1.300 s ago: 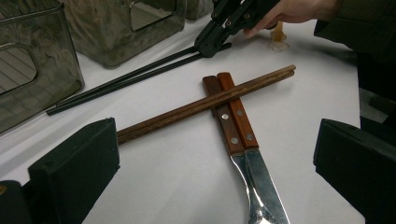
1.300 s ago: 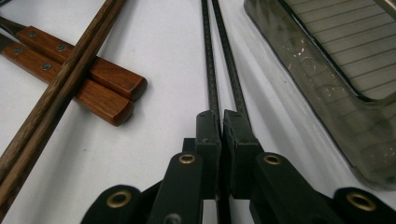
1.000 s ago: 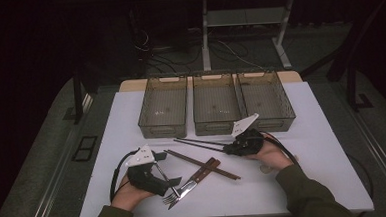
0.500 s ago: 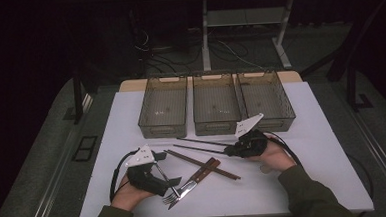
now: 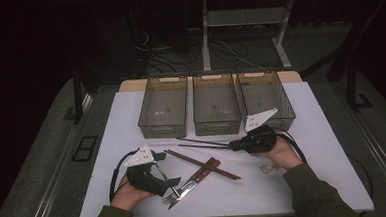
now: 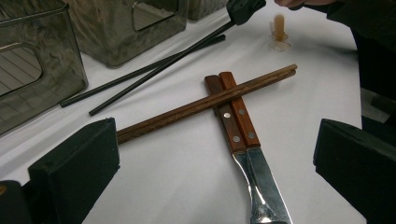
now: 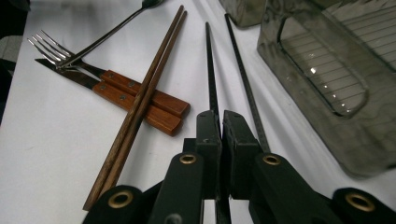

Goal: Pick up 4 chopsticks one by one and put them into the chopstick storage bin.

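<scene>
While the right gripper (image 7: 220, 135) has its two black jaws pressed together on one black chopstick (image 7: 210, 70), the thin rod runs straight out from between the pads, over the white table (image 5: 322, 131). A second black chopstick (image 7: 245, 84) lies just beside it on the surface, nearly parallel, passing to one side of the jaws. In the high view the held stick points leftward from the right gripper (image 5: 233, 146), its far end near the front wall of the middle bin (image 5: 217, 123).

The left gripper (image 5: 170, 176) rests on the table with its jaws wide apart and nothing between them; in the left gripper view the pads frame the cutlery without touching it.

A pair of brown wooden chopsticks (image 6: 205, 103) lies slanted across the wooden handles of a knife and a fork (image 6: 233, 116), which sit side by side, touching. A slim metal spoon (image 7: 109, 30) crosses the fork's tines (image 7: 46, 49) in the right gripper view. Beyond the right hand stands a small pale brown piece (image 6: 279, 31), too blurred to identify.

Three smoky translucent bins stand in a row at the table's far edge: left bin (image 5: 164, 125), middle, and right bin (image 5: 281, 115), the last close to the right gripper. Around the table the floor is dark grey, with cables (image 5: 163, 60) and a pale metal frame (image 5: 246, 20) behind.
</scene>
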Action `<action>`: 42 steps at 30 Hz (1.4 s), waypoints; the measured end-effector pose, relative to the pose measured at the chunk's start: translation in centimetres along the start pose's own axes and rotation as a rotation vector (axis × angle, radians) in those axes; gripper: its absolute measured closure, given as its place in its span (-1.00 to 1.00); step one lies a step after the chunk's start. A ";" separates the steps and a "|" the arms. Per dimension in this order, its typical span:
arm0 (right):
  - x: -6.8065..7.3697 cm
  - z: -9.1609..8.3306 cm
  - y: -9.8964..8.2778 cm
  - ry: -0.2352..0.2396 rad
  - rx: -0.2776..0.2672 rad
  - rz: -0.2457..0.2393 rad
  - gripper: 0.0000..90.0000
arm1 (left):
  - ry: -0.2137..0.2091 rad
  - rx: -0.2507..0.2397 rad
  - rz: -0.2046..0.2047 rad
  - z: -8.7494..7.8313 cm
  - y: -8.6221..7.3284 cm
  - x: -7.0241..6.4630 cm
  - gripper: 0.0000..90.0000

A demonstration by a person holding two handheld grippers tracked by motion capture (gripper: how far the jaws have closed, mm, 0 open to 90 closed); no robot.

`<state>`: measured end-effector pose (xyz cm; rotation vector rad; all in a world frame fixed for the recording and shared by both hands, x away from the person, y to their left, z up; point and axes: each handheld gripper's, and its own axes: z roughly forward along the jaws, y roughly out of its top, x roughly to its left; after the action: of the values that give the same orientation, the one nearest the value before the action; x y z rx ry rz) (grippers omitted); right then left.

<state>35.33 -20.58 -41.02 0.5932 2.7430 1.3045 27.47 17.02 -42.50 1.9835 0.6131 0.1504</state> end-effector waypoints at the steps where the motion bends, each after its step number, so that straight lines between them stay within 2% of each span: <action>1: 0.0 -0.2 0.0 -0.001 -0.006 0.003 0.91 | -0.001 0.000 0.000 0.0 0.0 0.0 -1.00; 18: -0.2 -2.6 0.2 -0.009 -0.104 0.031 0.91 | -0.007 0.004 0.000 0.1 0.0 0.0 -1.00; 28: -0.4 -3.6 0.4 -0.009 -0.141 0.043 0.91 | -0.007 0.007 0.000 0.1 0.0 0.0 -1.00; 42: -0.7 -6.0 0.9 -0.029 -0.213 0.060 0.91 | -0.006 0.013 0.005 0.2 -0.1 0.0 -1.00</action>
<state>35.03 -24.74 -36.57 0.6738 2.5367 1.5611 27.54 16.84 -42.67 1.9971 0.6072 0.1441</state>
